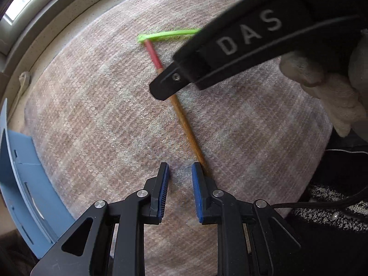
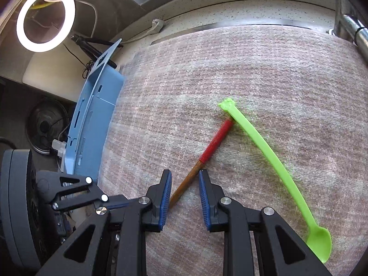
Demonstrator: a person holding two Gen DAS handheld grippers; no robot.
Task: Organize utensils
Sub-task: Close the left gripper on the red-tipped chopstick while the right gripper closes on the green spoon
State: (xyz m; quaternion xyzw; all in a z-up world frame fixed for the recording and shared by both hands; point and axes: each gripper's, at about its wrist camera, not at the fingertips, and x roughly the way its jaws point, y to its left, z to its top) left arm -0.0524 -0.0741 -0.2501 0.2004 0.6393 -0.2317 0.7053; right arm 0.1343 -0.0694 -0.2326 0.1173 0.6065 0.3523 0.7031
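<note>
A wooden chopstick with a red end [image 1: 181, 117] lies slantwise on the woven cloth [image 1: 92, 115]. Its red end touches the handle of a green plastic spoon [image 2: 271, 154]. My left gripper [image 1: 180, 168] points straight down over the cloth, pads a little apart with nothing between them. The chopstick's bare end runs under its right finger. My right gripper [image 2: 185, 174] hovers over the chopstick [image 2: 216, 140], and the stick shows in the narrow gap between its pads without being pinched. In the left wrist view one of the right gripper's fingers [image 1: 165, 85] covers part of the stick.
A blue utensil organiser [image 2: 92, 124] stands at the cloth's left edge, seen also as the blue organiser [image 1: 23, 172]. A gloved hand [image 1: 322, 85] holds the right gripper. A ring light [image 2: 46, 18] glows at far left, and a metal pipe [image 2: 354, 30] stands at far right.
</note>
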